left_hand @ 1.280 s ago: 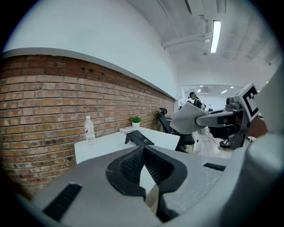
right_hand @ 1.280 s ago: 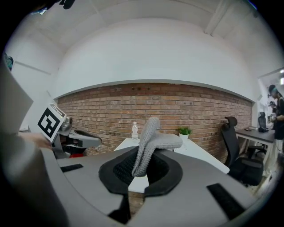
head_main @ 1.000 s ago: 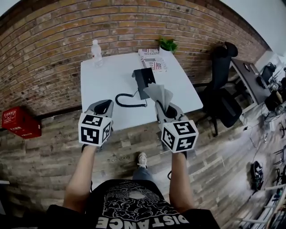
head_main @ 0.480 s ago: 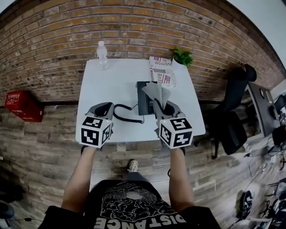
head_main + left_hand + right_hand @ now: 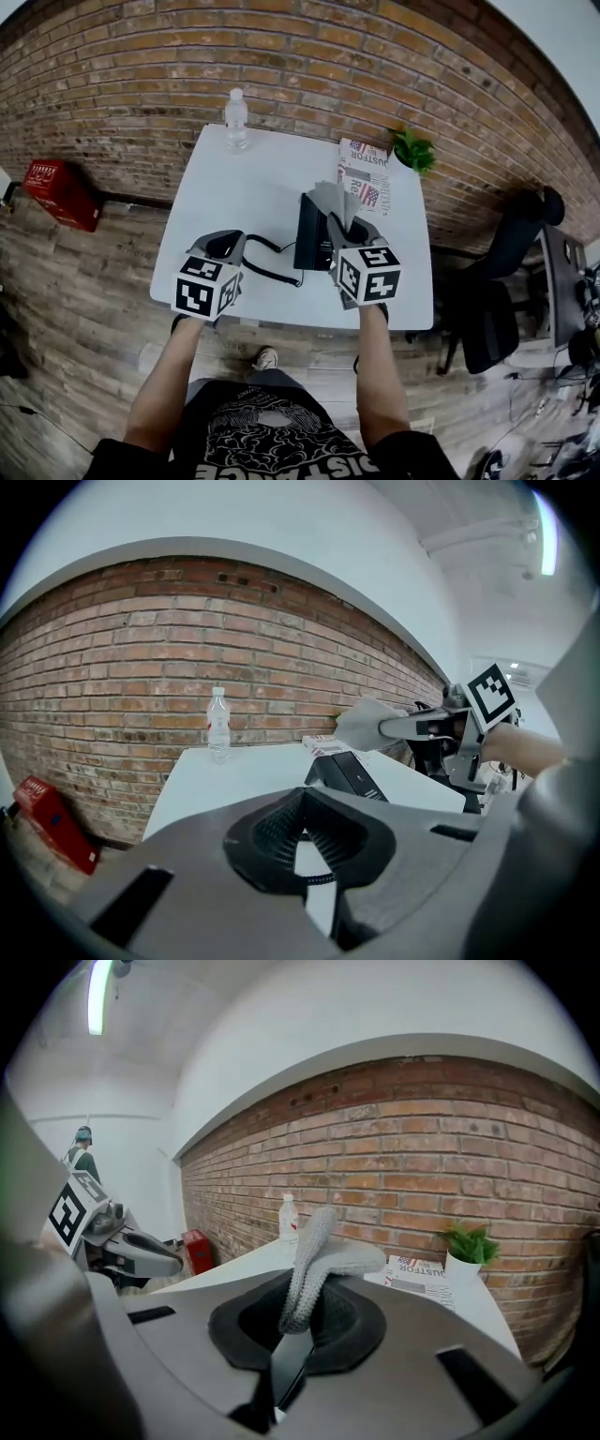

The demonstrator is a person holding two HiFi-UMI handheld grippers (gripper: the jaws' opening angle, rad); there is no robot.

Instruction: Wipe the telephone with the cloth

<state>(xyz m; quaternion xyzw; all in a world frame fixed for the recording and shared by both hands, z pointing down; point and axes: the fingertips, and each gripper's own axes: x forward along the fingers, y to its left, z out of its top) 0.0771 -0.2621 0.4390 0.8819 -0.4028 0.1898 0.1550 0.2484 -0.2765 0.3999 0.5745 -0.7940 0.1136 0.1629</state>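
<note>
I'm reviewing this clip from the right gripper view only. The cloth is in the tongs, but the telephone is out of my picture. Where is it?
Observer: The head view shows the black telephone on the white table, right at the tips of the right tongs.
Operator: Is the cloth touching it?
Observer: No. In the left gripper view the cloth hangs above the telephone, with a clear gap between them.
Operator: And the left tongs? I only see them from the side.
Observer: Their own view shows the left tongs open with nothing gripped. Only the table shows through the gap.
</note>
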